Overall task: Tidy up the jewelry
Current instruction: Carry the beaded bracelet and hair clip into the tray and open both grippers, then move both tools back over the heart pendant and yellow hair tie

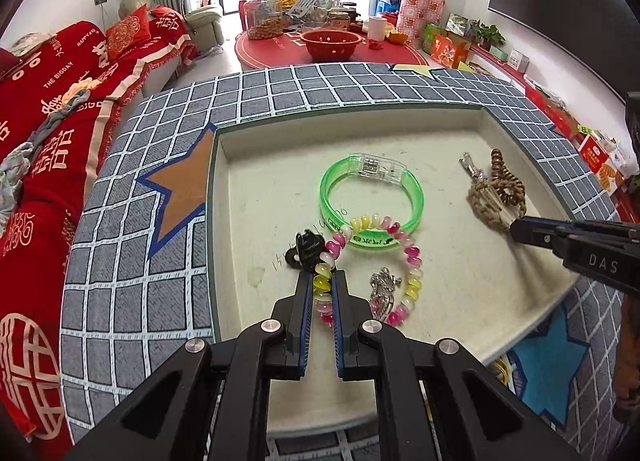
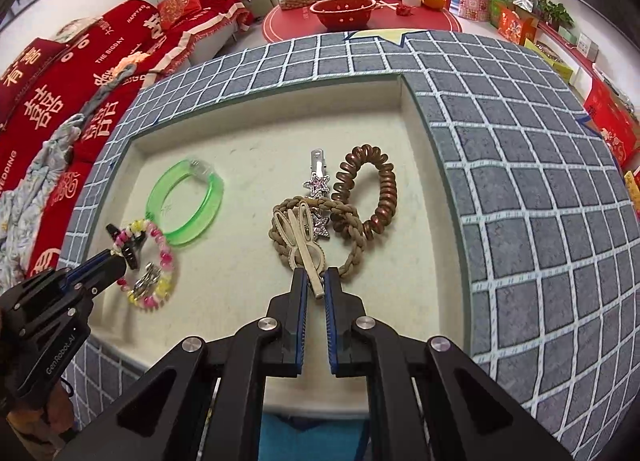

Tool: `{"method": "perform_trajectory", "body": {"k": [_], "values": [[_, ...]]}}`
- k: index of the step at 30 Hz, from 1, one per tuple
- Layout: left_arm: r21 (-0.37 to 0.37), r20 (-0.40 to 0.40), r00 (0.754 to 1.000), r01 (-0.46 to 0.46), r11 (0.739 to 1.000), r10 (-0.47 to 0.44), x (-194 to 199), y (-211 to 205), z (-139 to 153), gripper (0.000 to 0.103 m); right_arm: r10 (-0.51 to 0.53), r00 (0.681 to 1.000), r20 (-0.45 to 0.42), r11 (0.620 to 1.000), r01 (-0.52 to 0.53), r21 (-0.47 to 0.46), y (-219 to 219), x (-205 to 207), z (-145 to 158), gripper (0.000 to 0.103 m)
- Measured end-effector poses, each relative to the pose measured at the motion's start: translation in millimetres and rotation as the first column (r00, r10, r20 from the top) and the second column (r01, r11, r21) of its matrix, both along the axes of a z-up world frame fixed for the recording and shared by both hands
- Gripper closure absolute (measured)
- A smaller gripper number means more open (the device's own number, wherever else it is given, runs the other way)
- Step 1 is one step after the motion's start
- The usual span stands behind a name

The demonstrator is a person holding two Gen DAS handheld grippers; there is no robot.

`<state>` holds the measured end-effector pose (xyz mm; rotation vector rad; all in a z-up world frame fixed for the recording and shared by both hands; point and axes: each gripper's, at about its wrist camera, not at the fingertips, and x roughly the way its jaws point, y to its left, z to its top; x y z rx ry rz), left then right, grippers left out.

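Cream hair clip (image 2: 305, 245) lies lengthwise toward right gripper (image 2: 316, 281)

Both wrist views look steeply down, sharing the tray (image 1: 400, 133).

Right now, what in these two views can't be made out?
- Handwriting on the tray floor, left wrist view: too small, partly under the coil bracelet.
- Silver clip, left wrist view: shape lost in glare.
- Beige clip, right wrist view: its near end sits between the right hand-held gripper fingers.
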<state>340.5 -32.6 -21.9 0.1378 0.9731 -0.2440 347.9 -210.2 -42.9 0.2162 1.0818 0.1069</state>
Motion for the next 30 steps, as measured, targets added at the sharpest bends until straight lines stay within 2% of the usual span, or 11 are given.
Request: {"method": "perform_trajectory", "body": {"k": [7, 12, 19, 21, 22, 23, 24, 25, 30], "values": [[0.028, 0.001, 1.0, -0.001, 1.0, 0.001, 7.1, -7.0, -6.2, 0.08, -0.024, 1.0, -0.001, 1.0, 0.024, 0.0, -7.8, 12.1, -0.7, 0.094], [0.063, 0.028, 1.0, 0.006, 0.998, -0.008, 1.5, -11.2, -3.0, 0.08, -0.022, 1.0, -0.006, 1.0, 0.022, 0.01, -7.3, 11.0, -1.3, 0.093], [0.074, 0.043, 0.999, 0.008, 0.997, -0.012, -6.3, -13.5, 4.1, 0.08, -0.013, 0.999, -0.029, 0.999, 0.015, 0.047, -7.1, 9.3, -3.6, 0.093], [0.081, 0.046, 0.999, 0.005, 0.997, -0.008, -8.2, -14.5, 5.1, 0.08, -0.011, 0.999, -0.03, 0.998, 0.013, 0.064, -7.2, 7.8, -2.7, 0.086], [0.083, 0.047, 0.999, 0.002, 0.997, -0.005, -8.6, -14.2, 5.4, 0.08, -0.012, 0.999, -0.029, 0.997, 0.014, 0.072, -7.2, 6.3, -2.1, 0.071], [0.085, 0.048, 0.999, -0.003, 0.996, -0.001, -9.0, -13.7, 5.8, 0.08, -0.014, 1.0, -0.025, 0.996, 0.016, 0.086, -7.8, 4.8, -0.4, 0.047], [0.085, 0.049, 0.999, -0.008, 0.996, 0.004, -9.8, -12.8, 6.7, 0.08, -0.016, 1.0, -0.013, 0.995, 0.018, 0.099, -8.5, 2.5, 2.0, 0.039], [0.085, 0.052, 0.999, -0.013, 0.996, 0.009, -10.2, -12.1, 7.6, 0.08, -0.019, 1.0, 0.005, 0.994, 0.019, 0.107, -8.9, -0.5, 5.7, 0.036], [0.078, 0.086, 0.996, -0.039, 0.996, 0.032, -14.0, -8.4, 17.7, 0.08, -0.027, 0.999, 0.039, 0.992, 0.022, 0.124, -8.5, -11.1, 19.2, 0.036]]}}
